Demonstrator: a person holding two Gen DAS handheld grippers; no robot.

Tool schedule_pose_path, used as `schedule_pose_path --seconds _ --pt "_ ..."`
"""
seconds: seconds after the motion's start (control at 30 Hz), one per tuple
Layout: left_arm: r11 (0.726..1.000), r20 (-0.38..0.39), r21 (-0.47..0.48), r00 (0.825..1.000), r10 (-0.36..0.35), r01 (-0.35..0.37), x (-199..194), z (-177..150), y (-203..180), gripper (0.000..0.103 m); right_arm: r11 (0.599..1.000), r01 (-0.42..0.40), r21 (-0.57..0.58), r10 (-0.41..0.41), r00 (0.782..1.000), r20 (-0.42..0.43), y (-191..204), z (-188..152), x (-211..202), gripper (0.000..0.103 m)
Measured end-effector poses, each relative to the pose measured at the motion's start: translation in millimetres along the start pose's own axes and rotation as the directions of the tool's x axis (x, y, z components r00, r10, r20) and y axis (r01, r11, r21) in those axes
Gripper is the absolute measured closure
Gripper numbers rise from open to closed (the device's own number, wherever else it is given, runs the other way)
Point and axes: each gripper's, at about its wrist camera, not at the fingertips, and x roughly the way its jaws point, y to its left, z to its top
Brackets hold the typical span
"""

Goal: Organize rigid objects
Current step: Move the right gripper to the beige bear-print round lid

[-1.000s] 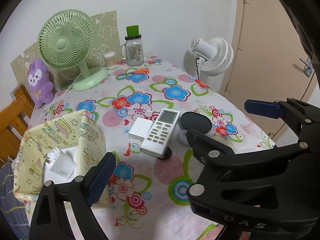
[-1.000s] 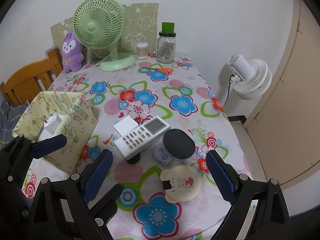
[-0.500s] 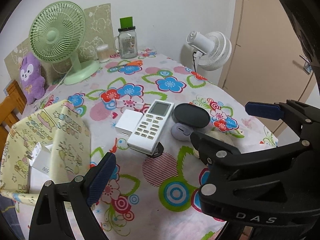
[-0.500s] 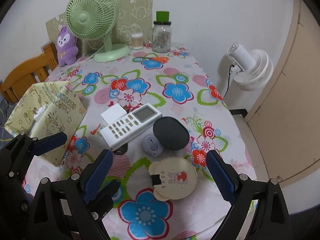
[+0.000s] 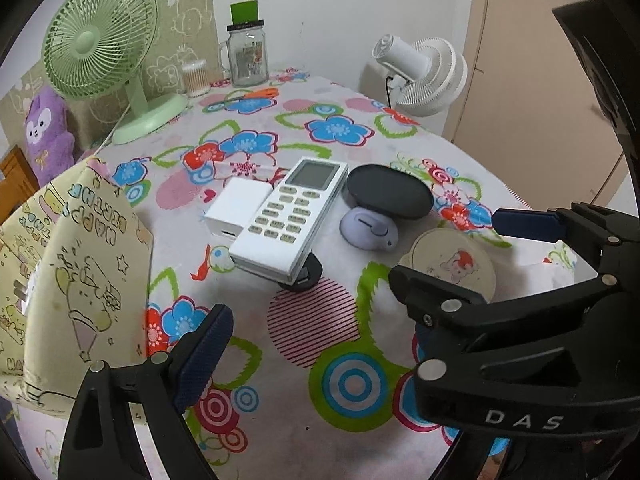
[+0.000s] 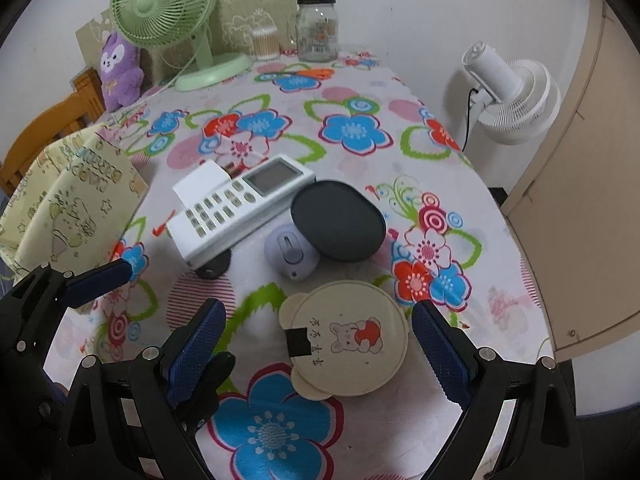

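Floral tabletop (image 6: 360, 92): remote (image 6: 240, 210), dark oval case (image 6: 338, 220), mouse (image 6: 291, 257), bear-eared disc (image 6: 348, 338) clustered centrally; both claws, right claw (image 6: 316, 344) and left claw (image 5: 360, 276), gaping empty, now nearer, right straddling disc, likely first pick.

A green fan (image 5: 100, 36) stands beside a purple plush (image 5: 48, 128).

Both grippers are held side by side, angled downward. The right gripper (image 6: 316, 344) is spread wide with nothing gripped. The left gripper (image 6: 100, 276) is likewise parted and unloaded.
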Motion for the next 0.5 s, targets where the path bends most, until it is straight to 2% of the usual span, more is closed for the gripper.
schedule_pose_path --seconds 0.2,0.5 --pt "1.0 -0.013 0.026 1.0 0.01 -0.01 8.4 -4.9 -4.0 0.009 1.0 0.0 0.011 0.0 1.0 -0.028 -4.9 -6.7 11.1 0.007" --pt "1.0 -0.056 0.027 0.998 -0.015 0.016 21.5 -10.6 -8.2 0.009 0.999 0.036 0.014 -0.035 0.997 -0.075 -10.0 -13.3 26.6 0.007"
